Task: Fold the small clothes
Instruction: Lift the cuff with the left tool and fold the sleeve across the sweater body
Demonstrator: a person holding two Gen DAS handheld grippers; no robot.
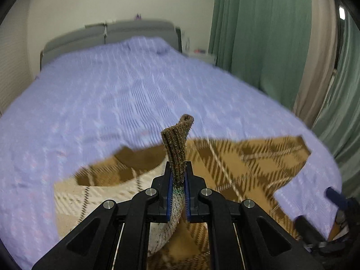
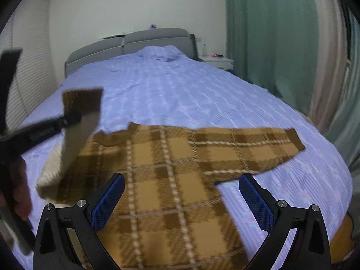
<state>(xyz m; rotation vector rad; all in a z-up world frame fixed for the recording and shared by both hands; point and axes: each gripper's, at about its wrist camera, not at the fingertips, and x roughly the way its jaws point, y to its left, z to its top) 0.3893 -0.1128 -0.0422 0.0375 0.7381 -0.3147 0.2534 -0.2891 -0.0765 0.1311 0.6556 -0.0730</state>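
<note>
A small brown plaid sweater (image 2: 171,180) lies on the lilac bedspread (image 2: 180,94), its right sleeve (image 2: 247,148) stretched out to the right. My left gripper (image 1: 178,180) is shut on the left sleeve's ribbed cuff (image 1: 176,144), which sticks up between the blue pads, and lifts that sleeve off the bed. In the right wrist view the left gripper (image 2: 72,118) holds the lifted sleeve (image 2: 78,117) at the left. My right gripper (image 2: 181,202) is open and empty above the sweater's body, and shows at the lower right in the left wrist view (image 1: 339,202).
The bed has a grey headboard (image 2: 135,40) at the far end. A white nightstand (image 2: 218,61) stands at the back right. Green curtains (image 2: 270,33) hang along the right side. A slatted white closet door (image 2: 29,85) is at the left.
</note>
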